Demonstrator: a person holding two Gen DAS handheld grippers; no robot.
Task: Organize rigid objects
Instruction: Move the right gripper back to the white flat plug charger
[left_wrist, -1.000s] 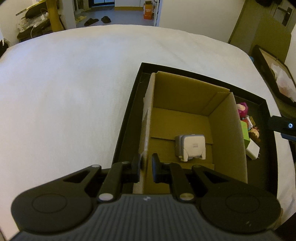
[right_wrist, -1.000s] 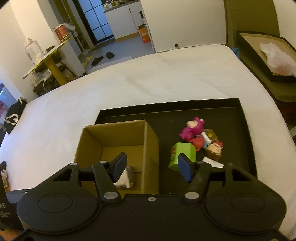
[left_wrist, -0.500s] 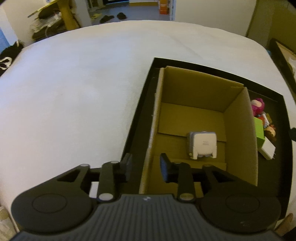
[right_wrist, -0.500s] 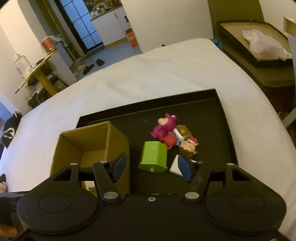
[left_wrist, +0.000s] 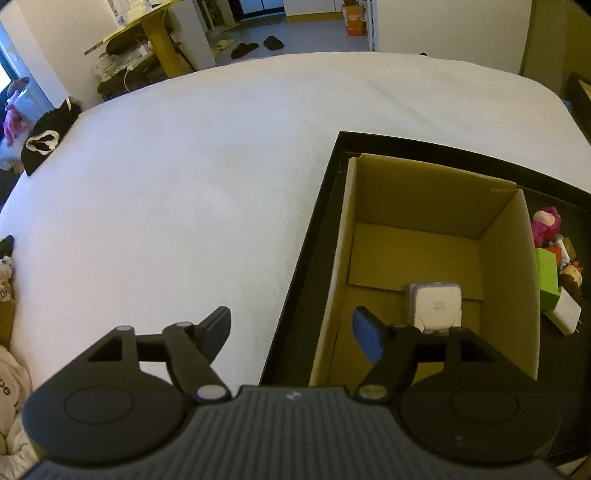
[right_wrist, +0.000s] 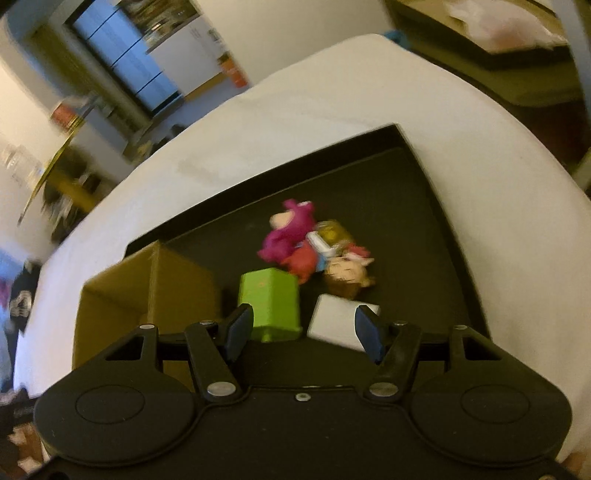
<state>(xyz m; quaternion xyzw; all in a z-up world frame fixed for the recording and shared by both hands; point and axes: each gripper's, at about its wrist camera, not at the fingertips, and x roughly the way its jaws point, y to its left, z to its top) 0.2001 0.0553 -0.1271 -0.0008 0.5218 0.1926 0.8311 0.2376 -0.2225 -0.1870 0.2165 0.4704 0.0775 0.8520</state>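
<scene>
**Now for the green block**

Currently the right gripper (right_wrist: 303, 330) hangs low over the tray (right_wrist: 436, 221), jaws spread and gripping nothing, with the green block (right_wrist: 271, 301) and white box (right_wrist: 332, 323) just ahead at 12 o'clock. Toys (right_wrist: 317, 251) lie beyond. I judge the block the likely next pick: centre the jaws on its flat sides, descend squarely and close before lifting, avoiding the white box beside it.

The left gripper (left_wrist: 291, 332) is opening over the carton's near wall, its pads clear of the card. Inside the carton (left_wrist: 506, 280) sits a white gadget (left_wrist: 434, 304), at 1 o'clock.
</scene>
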